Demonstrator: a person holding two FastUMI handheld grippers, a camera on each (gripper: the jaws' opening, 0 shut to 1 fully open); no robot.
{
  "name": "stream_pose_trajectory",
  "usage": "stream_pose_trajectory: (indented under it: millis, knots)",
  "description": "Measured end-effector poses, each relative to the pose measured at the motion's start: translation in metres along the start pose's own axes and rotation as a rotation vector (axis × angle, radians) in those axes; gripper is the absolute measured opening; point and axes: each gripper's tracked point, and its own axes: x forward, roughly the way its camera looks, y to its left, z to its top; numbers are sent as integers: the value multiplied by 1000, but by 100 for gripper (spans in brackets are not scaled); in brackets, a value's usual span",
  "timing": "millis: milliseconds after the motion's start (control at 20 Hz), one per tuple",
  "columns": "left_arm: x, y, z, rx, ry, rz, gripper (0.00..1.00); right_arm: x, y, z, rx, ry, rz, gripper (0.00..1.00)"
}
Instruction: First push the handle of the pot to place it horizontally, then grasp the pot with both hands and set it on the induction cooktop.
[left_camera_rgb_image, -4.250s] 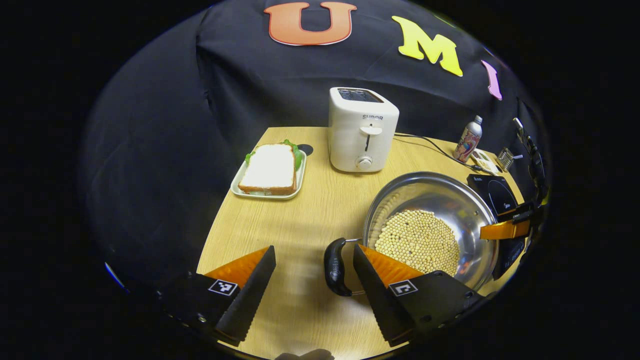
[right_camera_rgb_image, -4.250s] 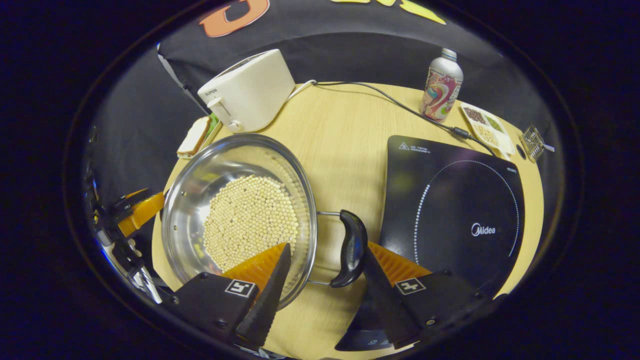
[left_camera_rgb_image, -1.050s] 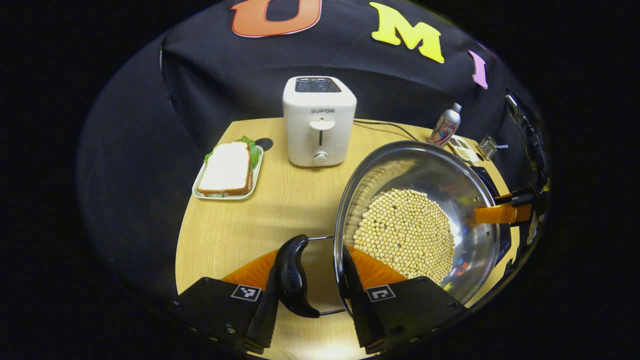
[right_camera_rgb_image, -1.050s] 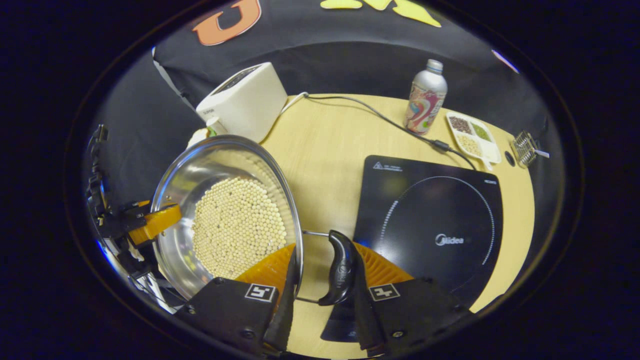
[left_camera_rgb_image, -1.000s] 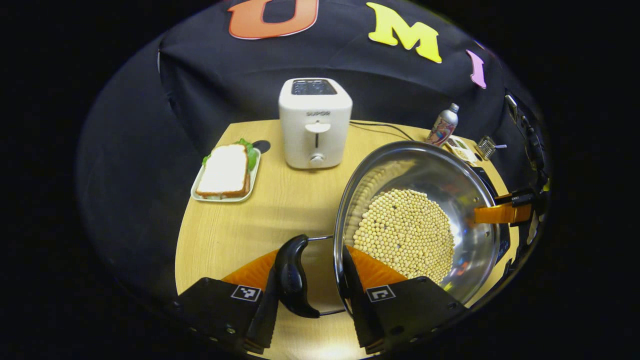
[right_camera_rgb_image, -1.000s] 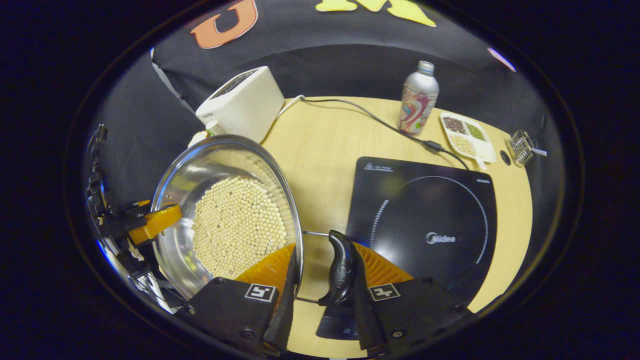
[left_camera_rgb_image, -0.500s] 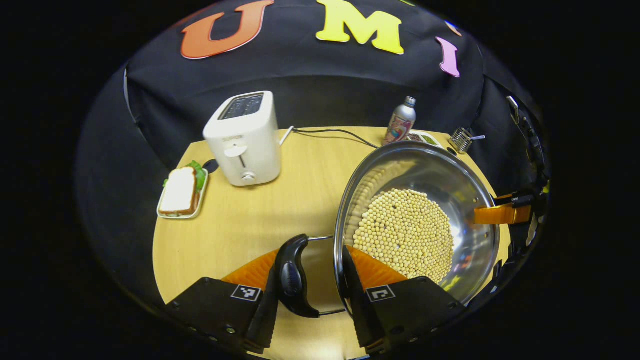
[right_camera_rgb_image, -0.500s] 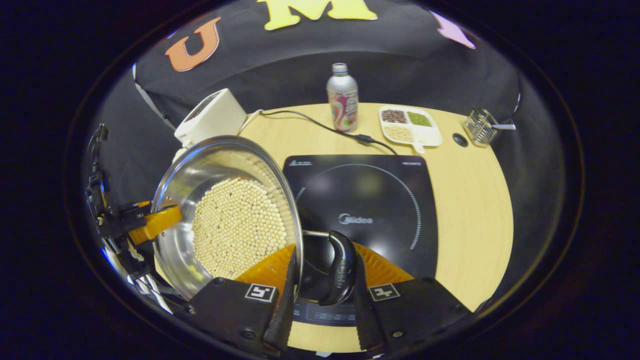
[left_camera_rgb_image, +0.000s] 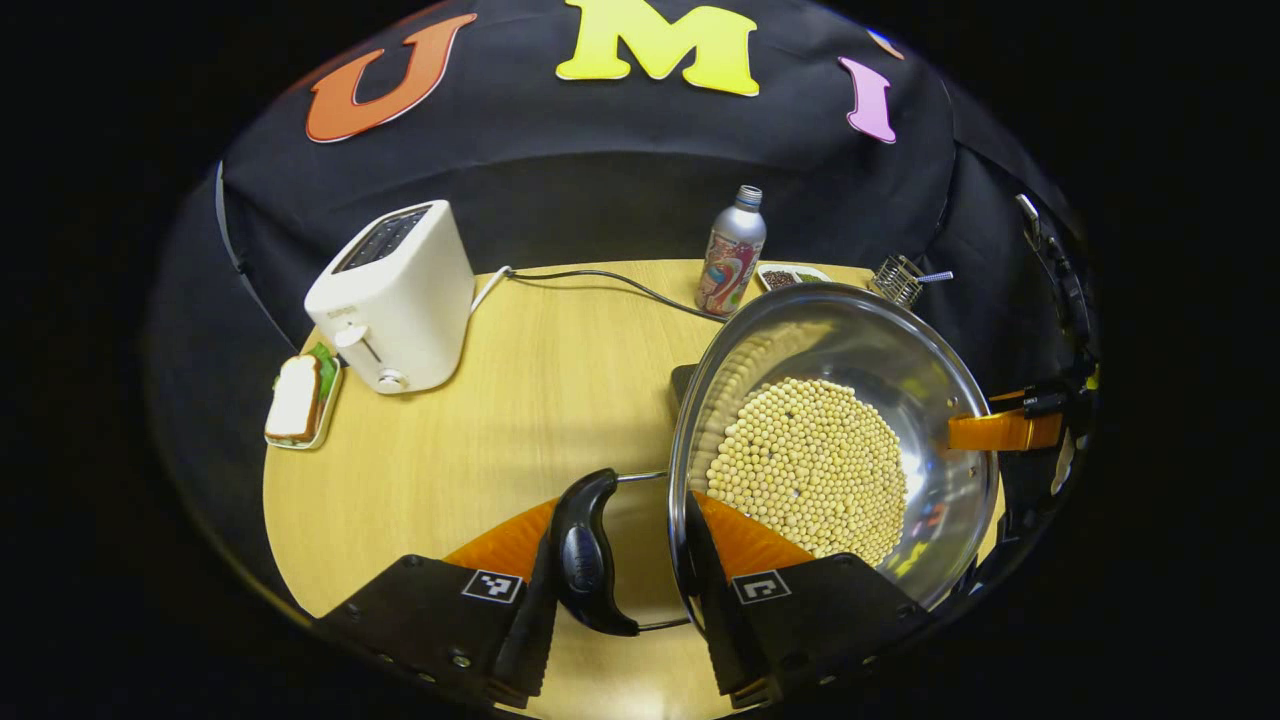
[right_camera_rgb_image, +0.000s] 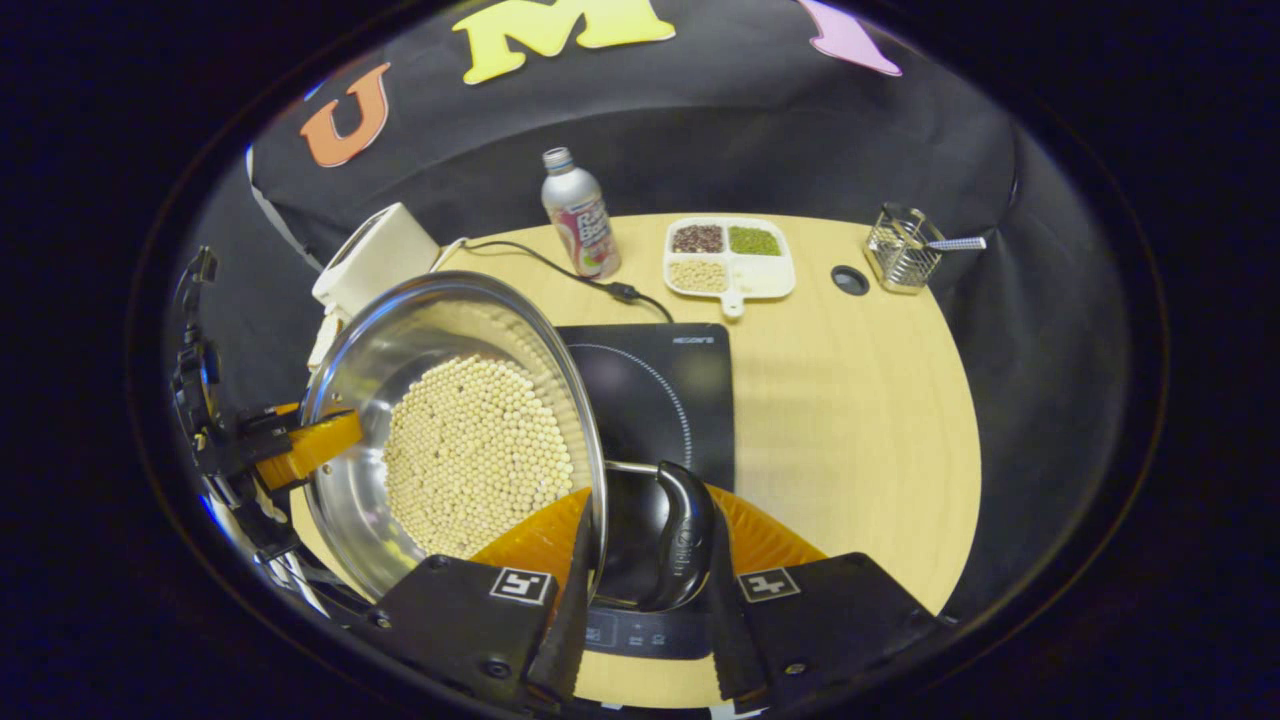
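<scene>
A steel pot (left_camera_rgb_image: 835, 450) holding soybeans hangs above the table, gripped at both sides. In the left gripper view my left gripper (left_camera_rgb_image: 620, 560) is shut on the pot's black left handle (left_camera_rgb_image: 585, 555), with one finger outside the handle and the other inside the rim. In the right gripper view my right gripper (right_camera_rgb_image: 645, 550) is shut the same way on the black right handle (right_camera_rgb_image: 682, 540). The pot (right_camera_rgb_image: 450, 430) overlaps the left part of the black induction cooktop (right_camera_rgb_image: 660, 385). The left gripper's orange finger (right_camera_rgb_image: 305, 445) shows at the far rim, and the right gripper's finger (left_camera_rgb_image: 1000, 430) does likewise.
A white toaster (left_camera_rgb_image: 395, 300) and a sandwich plate (left_camera_rgb_image: 300, 400) stand at the table's left. Behind the cooktop are a bottle (right_camera_rgb_image: 578, 215), a power cable (right_camera_rgb_image: 560, 268) and a compartment tray (right_camera_rgb_image: 730, 260). A wire basket (right_camera_rgb_image: 900, 250) sits at the far right, past bare wood (right_camera_rgb_image: 860, 420).
Both grippers, open beside the handles 4.2 s ago, have shut on them. In the last second they carried the lifted pot rightwards over the cooktop.
</scene>
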Motion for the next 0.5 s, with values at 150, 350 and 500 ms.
stream_pose_trajectory:
  millis: [150, 350, 500]
  knots:
    - [14, -13, 3, -6, 13, 0, 61, 7, -20, 7, -3, 11, -2, 52]
    - [31, -26, 4, -7, 35, 1, 61, 16, -35, 12, 3, 39, -1, 52]
    - [36, -29, 3, -5, 46, 1, 61, 19, -42, 13, 0, 50, -4, 51]
